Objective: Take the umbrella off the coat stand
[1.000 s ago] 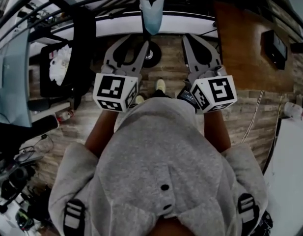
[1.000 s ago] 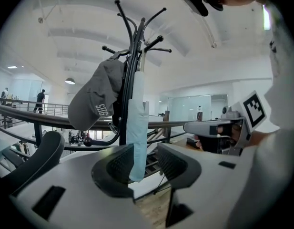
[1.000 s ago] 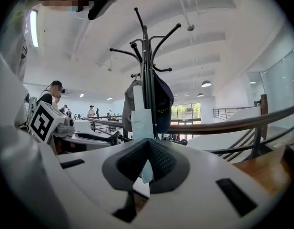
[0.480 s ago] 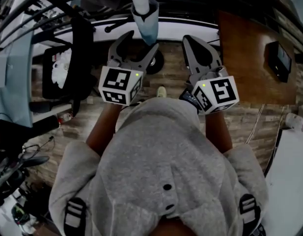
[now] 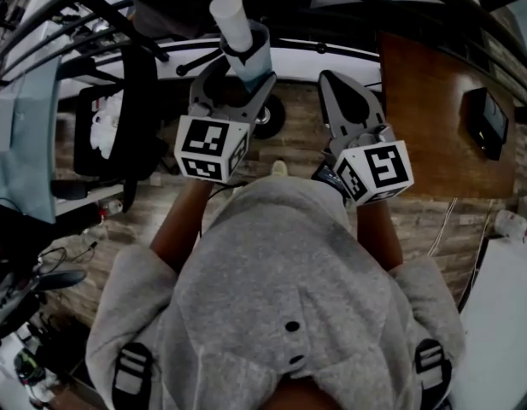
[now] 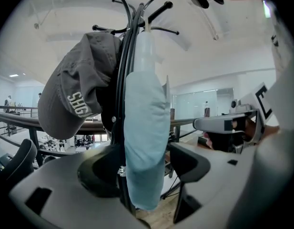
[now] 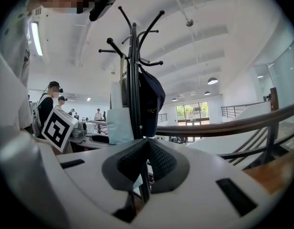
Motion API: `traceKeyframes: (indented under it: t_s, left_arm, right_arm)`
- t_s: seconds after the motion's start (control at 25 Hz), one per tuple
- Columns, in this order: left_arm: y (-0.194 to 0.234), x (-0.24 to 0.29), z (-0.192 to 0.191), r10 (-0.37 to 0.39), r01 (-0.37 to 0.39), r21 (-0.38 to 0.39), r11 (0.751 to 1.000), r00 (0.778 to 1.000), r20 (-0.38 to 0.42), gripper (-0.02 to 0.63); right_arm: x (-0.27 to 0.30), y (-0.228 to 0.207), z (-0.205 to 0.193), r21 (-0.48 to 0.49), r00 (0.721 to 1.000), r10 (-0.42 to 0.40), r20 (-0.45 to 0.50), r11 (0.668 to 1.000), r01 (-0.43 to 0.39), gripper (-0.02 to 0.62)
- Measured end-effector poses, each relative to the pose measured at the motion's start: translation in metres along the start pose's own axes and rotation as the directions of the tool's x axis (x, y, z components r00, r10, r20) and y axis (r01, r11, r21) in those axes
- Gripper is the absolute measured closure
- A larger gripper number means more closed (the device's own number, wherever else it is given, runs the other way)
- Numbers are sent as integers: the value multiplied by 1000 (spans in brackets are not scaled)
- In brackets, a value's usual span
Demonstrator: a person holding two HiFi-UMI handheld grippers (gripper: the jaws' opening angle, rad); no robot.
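Observation:
A folded light blue umbrella [image 5: 253,56] with a white handle [image 5: 229,11] hangs upright on the black coat stand [image 6: 128,51]. My left gripper [image 5: 235,82] is open. The umbrella [image 6: 144,128] and the stand's pole sit between its jaws, and the pads do not press on them. My right gripper [image 5: 333,82] is shut on nothing, just right of the stand. From the right gripper [image 7: 147,149] I see the pole [image 7: 134,70] straight ahead and the umbrella [image 7: 119,123] to its left.
A grey cap [image 6: 75,94] hangs on the stand left of the umbrella, and a dark navy cap [image 7: 150,97] on its other side. A black chair [image 5: 131,101] stands at left, a brown tabletop [image 5: 425,84] at right. People [image 7: 49,104] stand far behind.
Both grippers moved forward to the stand. The left jaws spread wide and now stand on either side of the umbrella. The right jaws stayed shut.

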State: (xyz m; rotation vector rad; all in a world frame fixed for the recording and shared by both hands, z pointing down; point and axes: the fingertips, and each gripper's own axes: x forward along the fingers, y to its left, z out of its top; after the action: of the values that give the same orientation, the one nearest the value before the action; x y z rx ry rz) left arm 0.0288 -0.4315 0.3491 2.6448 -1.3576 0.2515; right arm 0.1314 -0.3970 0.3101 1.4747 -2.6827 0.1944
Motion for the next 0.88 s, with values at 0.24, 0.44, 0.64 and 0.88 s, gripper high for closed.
traceKeyframes:
  t_s: [0.24, 0.44, 0.64, 0.88]
  left_arm:
    - [0, 18, 3, 4, -4, 20, 1000, 1000, -15, 291]
    - [6, 28, 4, 40, -39, 46, 998, 999, -13, 291]
    - [9, 31, 9, 51, -50, 60, 997, 999, -11, 306]
    - [1, 22, 9, 49, -48, 46, 998, 998, -26, 330]
  right_arm:
    - [6, -9, 5, -1, 1000, 10, 2, 1000, -10, 586]
    - [8, -15, 7, -4, 1000, 6, 8, 1000, -6, 586]
    - [9, -13, 11, -10, 1000, 13, 10, 1000, -13, 586]
    - [5, -9, 11, -5, 999, 31, 15, 1000, -31, 586]
